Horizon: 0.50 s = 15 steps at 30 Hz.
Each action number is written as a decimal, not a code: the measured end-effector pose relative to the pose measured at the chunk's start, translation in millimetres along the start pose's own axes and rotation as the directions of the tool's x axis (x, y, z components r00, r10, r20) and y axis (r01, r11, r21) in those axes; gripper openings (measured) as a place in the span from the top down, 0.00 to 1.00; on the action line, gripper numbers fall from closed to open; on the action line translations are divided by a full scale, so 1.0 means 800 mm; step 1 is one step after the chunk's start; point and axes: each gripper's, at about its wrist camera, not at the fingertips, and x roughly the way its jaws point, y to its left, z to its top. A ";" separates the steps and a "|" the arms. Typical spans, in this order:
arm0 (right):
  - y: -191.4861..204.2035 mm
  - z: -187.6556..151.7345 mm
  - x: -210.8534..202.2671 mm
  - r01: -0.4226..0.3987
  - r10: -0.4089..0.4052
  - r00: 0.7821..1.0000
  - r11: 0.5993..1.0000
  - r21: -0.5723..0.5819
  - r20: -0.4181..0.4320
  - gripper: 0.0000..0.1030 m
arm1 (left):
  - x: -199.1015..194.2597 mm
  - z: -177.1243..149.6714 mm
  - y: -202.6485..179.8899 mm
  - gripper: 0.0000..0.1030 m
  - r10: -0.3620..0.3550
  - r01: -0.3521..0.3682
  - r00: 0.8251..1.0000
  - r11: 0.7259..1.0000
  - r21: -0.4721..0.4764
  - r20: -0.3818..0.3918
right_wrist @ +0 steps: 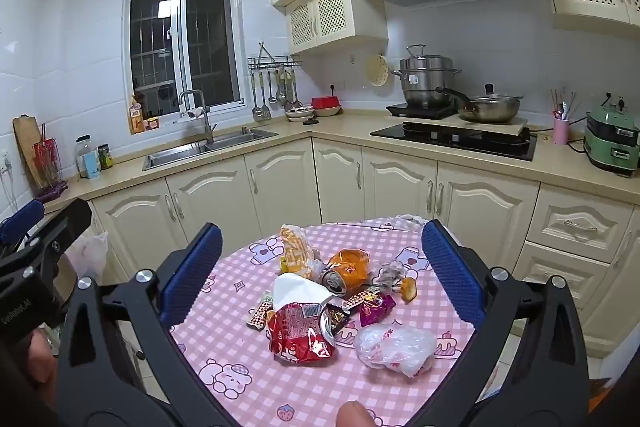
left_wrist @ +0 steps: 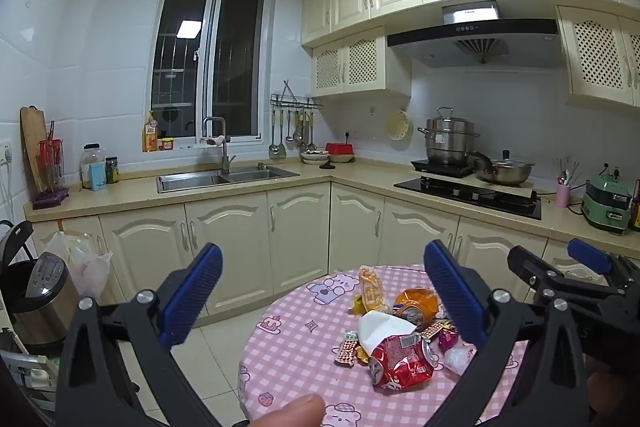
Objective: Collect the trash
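1. Kettle-like steel appliance and a white plastic bag hanging on a cabinet stood at the far left; only the left wrist view showed the appliance in full.
2. Left gripper had its blue pads spread wide apart with nothing between them, hovering short of the round table with its pink checked cloth. In the right wrist view just its tip showed at the left edge.
3. Trash lay in a loose heap near the middle of the table: a yellow snack bag, a crushed orange can, a red wrapper with white paper touching it, and a purple packet.
4. Crumpled clear plastic bag lay just right of the red wrapper. The right wrist view showed it whole; the left view hid most of it behind a finger.
5. Right gripper also stood fully apart and empty above the heap, touching none of it.
6. Green cooker sat on the counter at the far right.
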 end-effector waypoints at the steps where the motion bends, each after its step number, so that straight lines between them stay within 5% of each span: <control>1: 0.000 0.000 0.000 -0.002 0.002 1.000 1.000 0.002 0.000 0.05 | 0.000 0.000 0.000 0.04 0.001 -0.001 1.000 1.000 0.000 0.001; 15: -0.004 0.010 -0.003 -0.002 0.002 1.000 1.000 -0.002 -0.003 0.05 | -0.002 0.001 0.003 0.04 -0.002 0.002 1.000 1.000 -0.020 0.006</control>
